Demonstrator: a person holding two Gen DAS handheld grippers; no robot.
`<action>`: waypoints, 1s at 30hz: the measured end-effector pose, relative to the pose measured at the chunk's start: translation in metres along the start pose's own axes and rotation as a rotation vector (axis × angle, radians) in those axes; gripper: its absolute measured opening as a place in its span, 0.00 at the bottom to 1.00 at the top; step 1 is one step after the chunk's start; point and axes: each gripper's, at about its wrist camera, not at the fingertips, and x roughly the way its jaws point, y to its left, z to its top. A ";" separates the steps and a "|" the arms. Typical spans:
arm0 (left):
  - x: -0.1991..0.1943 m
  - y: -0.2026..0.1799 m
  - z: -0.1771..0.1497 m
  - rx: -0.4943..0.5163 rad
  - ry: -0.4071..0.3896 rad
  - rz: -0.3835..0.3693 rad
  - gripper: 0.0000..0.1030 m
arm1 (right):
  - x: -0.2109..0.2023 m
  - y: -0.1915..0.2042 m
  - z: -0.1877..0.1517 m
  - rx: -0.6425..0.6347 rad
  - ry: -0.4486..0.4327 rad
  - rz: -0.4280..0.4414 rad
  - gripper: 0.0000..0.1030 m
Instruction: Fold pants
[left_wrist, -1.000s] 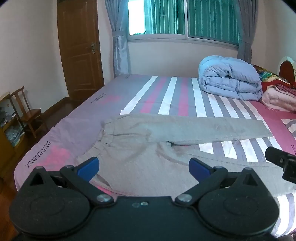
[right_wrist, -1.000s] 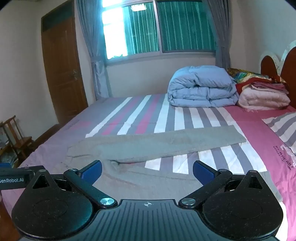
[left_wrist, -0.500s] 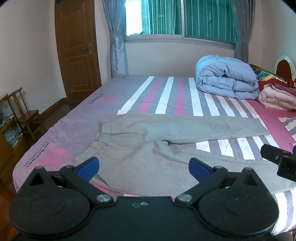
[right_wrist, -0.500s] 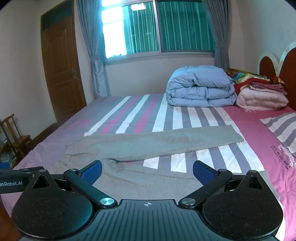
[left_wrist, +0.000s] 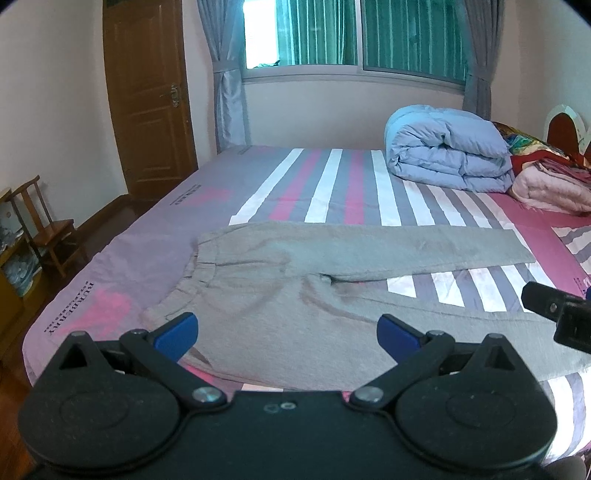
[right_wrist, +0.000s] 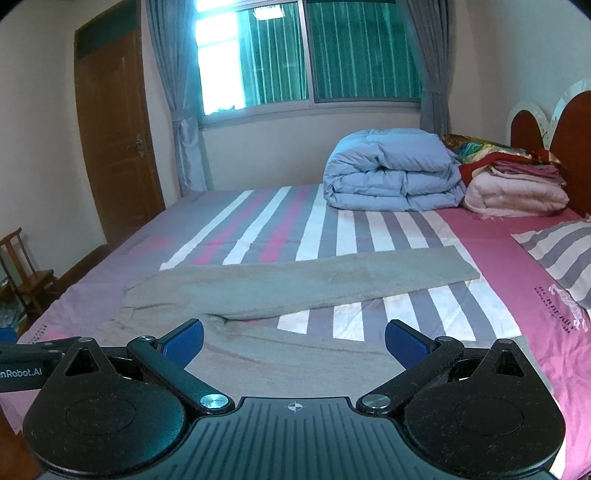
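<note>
A: The grey pants (left_wrist: 280, 295) lie spread flat on the striped bed sheet (left_wrist: 332, 184), waistband toward the door side, the two legs splayed apart toward the headboard side. Nothing is folded yet, by the look of it.

B: So this is the opening step. The left gripper (left_wrist: 286, 332) hangs over the seat and waist area, its blue pads wide apart and holding nothing. The right gripper (right_wrist: 293, 338) hangs over the near leg, jaws equally wide and empty.

A: The next move, likely, is to bring one leg onto the other. That calls for each gripper to drop to the cloth, pinch a single edge, and carry the leg across without dragging the rest.

B: And containers?

A: None in view. Beyond the pants, a folded blue duvet (right_wrist: 391, 170) sits at the far side of the bed, touching a pink folded blanket (right_wrist: 517, 192) beside it. A wooden chair (left_wrist: 44, 221) stands on the floor, well apart.
</note>
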 end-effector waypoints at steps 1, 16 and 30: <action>0.000 -0.001 0.000 0.009 -0.004 0.005 0.94 | 0.000 -0.001 0.000 0.000 0.000 -0.002 1.00; 0.002 -0.007 -0.001 0.025 -0.050 -0.015 0.94 | 0.001 -0.003 0.002 0.010 0.006 -0.012 1.00; 0.008 -0.015 -0.002 0.043 0.012 -0.045 0.94 | 0.001 -0.006 0.000 0.009 0.006 -0.024 1.00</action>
